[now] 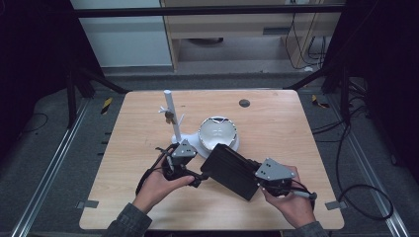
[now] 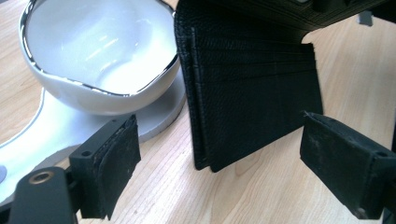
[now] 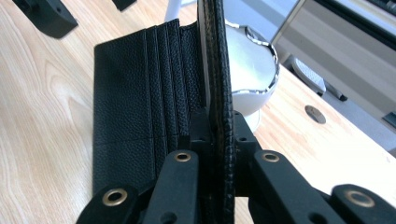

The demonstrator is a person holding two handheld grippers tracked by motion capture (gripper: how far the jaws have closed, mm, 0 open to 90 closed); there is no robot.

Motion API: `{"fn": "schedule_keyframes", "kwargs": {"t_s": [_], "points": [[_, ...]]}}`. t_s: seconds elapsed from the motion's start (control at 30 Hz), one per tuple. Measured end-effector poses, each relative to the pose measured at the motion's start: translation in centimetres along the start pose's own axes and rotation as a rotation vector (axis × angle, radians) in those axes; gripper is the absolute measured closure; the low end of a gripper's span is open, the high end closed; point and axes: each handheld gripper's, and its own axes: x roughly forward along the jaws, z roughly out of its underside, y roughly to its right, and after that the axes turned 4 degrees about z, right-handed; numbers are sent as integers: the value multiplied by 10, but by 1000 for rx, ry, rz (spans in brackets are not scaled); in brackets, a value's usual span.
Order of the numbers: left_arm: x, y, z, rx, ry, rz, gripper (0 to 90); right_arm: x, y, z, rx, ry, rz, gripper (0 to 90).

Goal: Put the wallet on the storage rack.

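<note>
Black leather wallet (image 3: 140, 112) open on table (image 1: 276, 123), upper flap pinched by right gripper (image 3: 215, 128) fingers; left gripper (image 2: 219, 158) fingers spread beside near white bowl (image 2: 100, 56).

The counter (image 1: 148, 197) is pale wood with a visible grain and a smooth matt finish. At its centre, a black wallet (image 2: 252, 107) of pebbled, matt leather-like material lies open, with stitched card slots. Toward 12 o'clock from it, a glossy white bowl (image 2: 93, 51) has a shiny silver rim.
</note>
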Motion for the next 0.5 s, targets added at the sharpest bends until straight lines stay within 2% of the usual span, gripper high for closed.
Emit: {"fn": "schedule_keyframes", "kwargs": {"t_s": [0.27,0.5], "points": [[0,-2,-6,7,15,18,119,-6,2,-6,3,59,-10,841],[11,-6,-14,25,-9,44,123,-10,4,-12,5,88,-21,840]]}}
